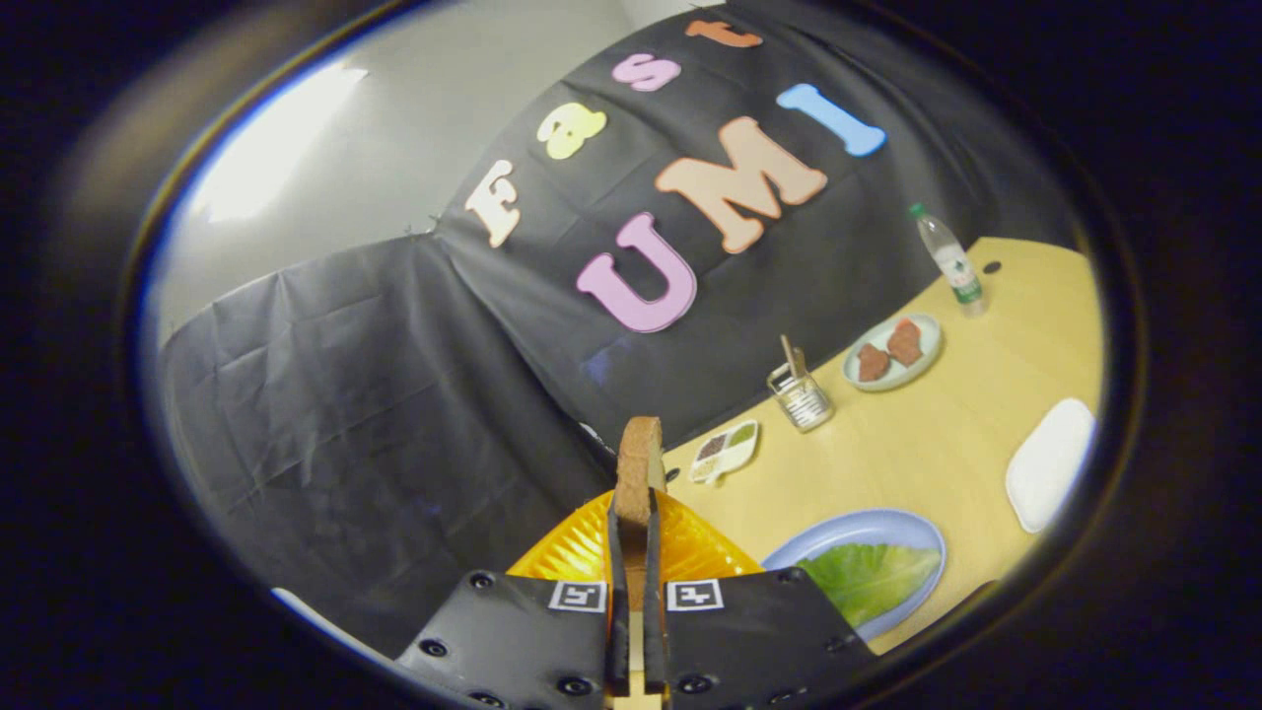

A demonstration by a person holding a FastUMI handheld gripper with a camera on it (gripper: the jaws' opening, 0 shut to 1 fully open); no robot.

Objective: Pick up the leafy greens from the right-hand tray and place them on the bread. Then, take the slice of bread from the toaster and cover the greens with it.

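My gripper (634, 508) is shut on a slice of bread (641, 454), which stands edge-on between the fingers with its brown crust sticking up past the tips. The view is tilted, and the slice hangs in the air. Right behind the fingers lies an orange ribbed object (695, 552); I cannot tell what it is. To its right a pale blue plate (887, 518) carries a leafy green (868, 577), spread flat. Whether bread lies under the leaf is hidden.
On the yellow wooden table (946, 434) beyond the plate are a small divided dish (725, 451), a glass jar with sticks (801, 394), a plate with two brown pieces (892, 352), a water bottle (948, 258) and a white tray (1050, 463).
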